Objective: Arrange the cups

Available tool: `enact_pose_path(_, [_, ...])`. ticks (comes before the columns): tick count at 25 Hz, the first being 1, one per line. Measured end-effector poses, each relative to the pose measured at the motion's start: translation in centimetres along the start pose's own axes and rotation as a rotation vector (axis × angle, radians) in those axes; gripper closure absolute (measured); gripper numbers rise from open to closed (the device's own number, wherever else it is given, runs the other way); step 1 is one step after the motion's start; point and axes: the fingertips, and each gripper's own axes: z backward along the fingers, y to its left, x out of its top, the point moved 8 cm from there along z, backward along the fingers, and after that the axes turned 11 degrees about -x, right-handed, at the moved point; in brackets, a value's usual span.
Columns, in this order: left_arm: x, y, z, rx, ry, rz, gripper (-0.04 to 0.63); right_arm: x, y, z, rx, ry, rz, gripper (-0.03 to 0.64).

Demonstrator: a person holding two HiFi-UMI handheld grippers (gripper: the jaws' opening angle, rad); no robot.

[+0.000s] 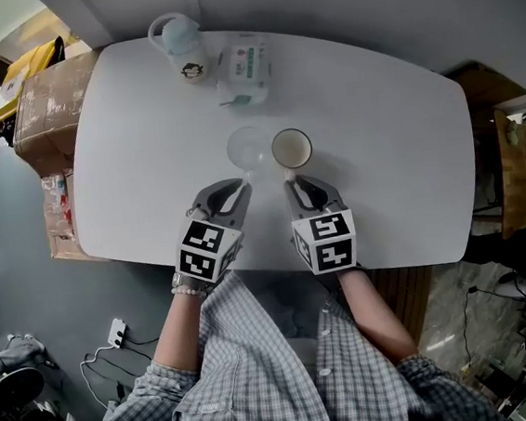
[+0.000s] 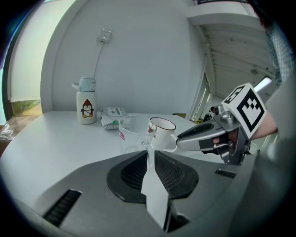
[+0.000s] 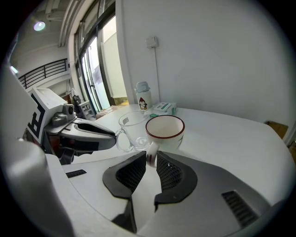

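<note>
Left gripper (image 1: pixel 234 191) grips the handle of the clear glass mug (image 1: pixel 249 147); right gripper (image 1: pixel 300 186) grips the handle of the white, red-rimmed ceramic cup (image 1: pixel 291 148). Both stand side by side on the white table (image 1: pixel 396 144). Judged rigid, slippery, breakable; handles are the proper hold.

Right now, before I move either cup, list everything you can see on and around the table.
glass mug: 1, clear, table centre
white mug: 1, white with a dark rim, right of the glass mug
bottle: 1, pale with a penguin print, far edge
packet: 1, white and green, beside the bottle
table: 1, white
cardboard box: 1, brown, beside the table's left end
left gripper: 1, jaws shut on the glass mug's handle
right gripper: 1, jaws shut on the white mug's handle
</note>
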Motion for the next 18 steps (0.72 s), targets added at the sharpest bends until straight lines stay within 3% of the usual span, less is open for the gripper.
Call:
enact_pose_path(12, [0.3,0.0,1.1,0.019,-0.034,0.004,0.541,0.4,-0.6,0.9,0.005,-0.039,-0.002,0.538])
enact_pose_path(18, [1.0,-0.1,3.1,0.044,-0.065,-0.004,0.557,1.5,-2.0,2.6,0.004,-0.107,0.007,0.561])
